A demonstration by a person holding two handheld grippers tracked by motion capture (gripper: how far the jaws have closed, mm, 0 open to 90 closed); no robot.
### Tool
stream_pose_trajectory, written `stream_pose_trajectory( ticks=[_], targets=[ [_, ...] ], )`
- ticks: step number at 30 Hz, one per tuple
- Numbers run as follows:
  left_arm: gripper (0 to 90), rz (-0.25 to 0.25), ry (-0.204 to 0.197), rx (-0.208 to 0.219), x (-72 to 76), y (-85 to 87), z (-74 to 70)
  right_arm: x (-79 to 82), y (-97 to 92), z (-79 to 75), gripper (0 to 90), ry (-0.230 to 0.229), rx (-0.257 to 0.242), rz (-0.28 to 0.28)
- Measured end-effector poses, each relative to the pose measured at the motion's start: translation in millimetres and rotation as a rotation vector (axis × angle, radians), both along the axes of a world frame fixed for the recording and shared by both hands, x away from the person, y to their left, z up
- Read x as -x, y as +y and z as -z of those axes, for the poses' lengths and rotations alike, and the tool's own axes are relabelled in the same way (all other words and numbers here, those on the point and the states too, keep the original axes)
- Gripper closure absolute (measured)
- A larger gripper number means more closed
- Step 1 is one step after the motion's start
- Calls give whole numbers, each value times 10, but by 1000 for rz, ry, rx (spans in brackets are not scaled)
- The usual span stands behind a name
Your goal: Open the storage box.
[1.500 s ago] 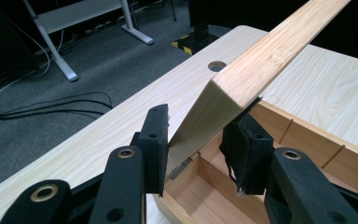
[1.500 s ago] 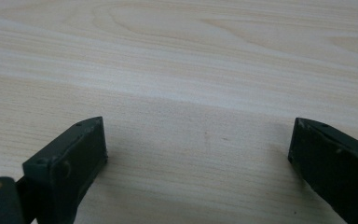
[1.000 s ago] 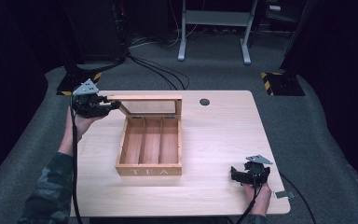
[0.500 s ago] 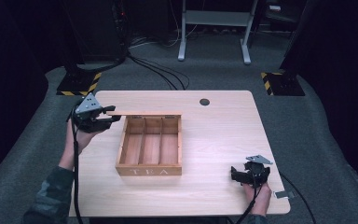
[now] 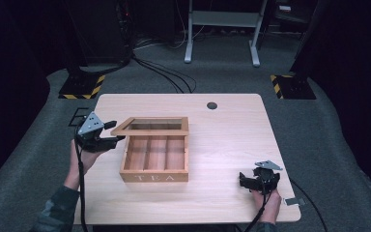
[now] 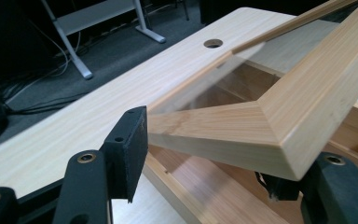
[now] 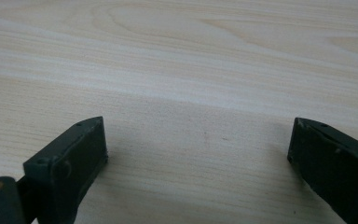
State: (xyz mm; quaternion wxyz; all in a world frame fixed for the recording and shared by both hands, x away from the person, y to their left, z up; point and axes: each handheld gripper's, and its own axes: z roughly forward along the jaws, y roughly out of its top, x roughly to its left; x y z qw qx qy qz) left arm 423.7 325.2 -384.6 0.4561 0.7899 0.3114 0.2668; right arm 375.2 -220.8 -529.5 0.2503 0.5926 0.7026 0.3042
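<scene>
At centre-left of the high view, the left hand-held gripper [image 5: 107, 139] has just been opening, its jaws loose around the lid [image 5: 150, 126] corner. Clear it sideways, letting the lid settle onto the tea box [image 5: 155, 170]. The right hand-held gripper [image 5: 257, 180] rests open on the surface [image 5: 232, 130].

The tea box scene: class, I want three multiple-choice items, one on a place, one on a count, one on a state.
1. Where is the lid corner?
A between the left gripper jaws
B flat on the table
C at the right gripper

2. How many compartments has the tea box?
A two
B three
C five

3. How do the right gripper's jaws stand?
A open, nothing between
B shut on the lid
C shut on a cable

Key: 1 A, the left gripper view shows the corner between the jaws; 2 B, two dividers show; 3 A, bare table lies between them.
</scene>
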Motion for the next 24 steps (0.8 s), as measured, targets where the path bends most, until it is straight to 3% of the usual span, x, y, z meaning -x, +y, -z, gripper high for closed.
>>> stream_pose_trajectory(
  ticks=[5,9,13,24],
  targets=[
    [369,-17,-6,26,91,2,152,0,1,0,38,0,0,0],
    [357,-29,0,61,150,6,284,0,1,0,39,0,0,0],
    [352,-35,15,69,209,5,399,1,2,0,38,1,-1,2],
    [304,-26,106,84,289,-51,780,2,4,-1,39,2,-2,4]
  ],
)
